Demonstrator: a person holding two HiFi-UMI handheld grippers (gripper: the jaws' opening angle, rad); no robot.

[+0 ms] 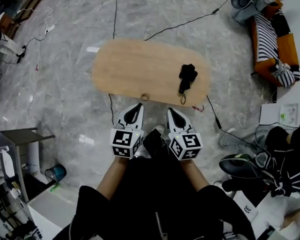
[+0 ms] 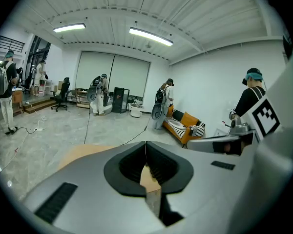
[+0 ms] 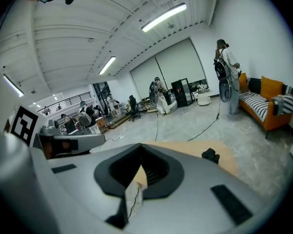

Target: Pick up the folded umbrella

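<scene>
Umbrella [image 1: 187,76] on table [image 1: 135,64], head view adds ring [image 1: 145,97], perhaps

Matt, pale wood for the table top [image 1: 140,64]; glossy, grey-veined stone for the floor [image 1: 65,49]. The folded umbrella [image 1: 187,77] is black cloth, dull and crumpled. Left gripper [image 1: 138,106] and right gripper [image 1: 170,111] have smooth pale plastic shells with matt black ribbed linings. The sofa [image 1: 270,44] is cloth, orange and striped.

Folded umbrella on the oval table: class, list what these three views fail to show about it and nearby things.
Folded umbrella: head view, too small to tell handle from tip.
Left gripper view: umbrella hidden, apparently behind the left gripper and its own body.
Small ring at the table edge: head view, too small to identify.
</scene>
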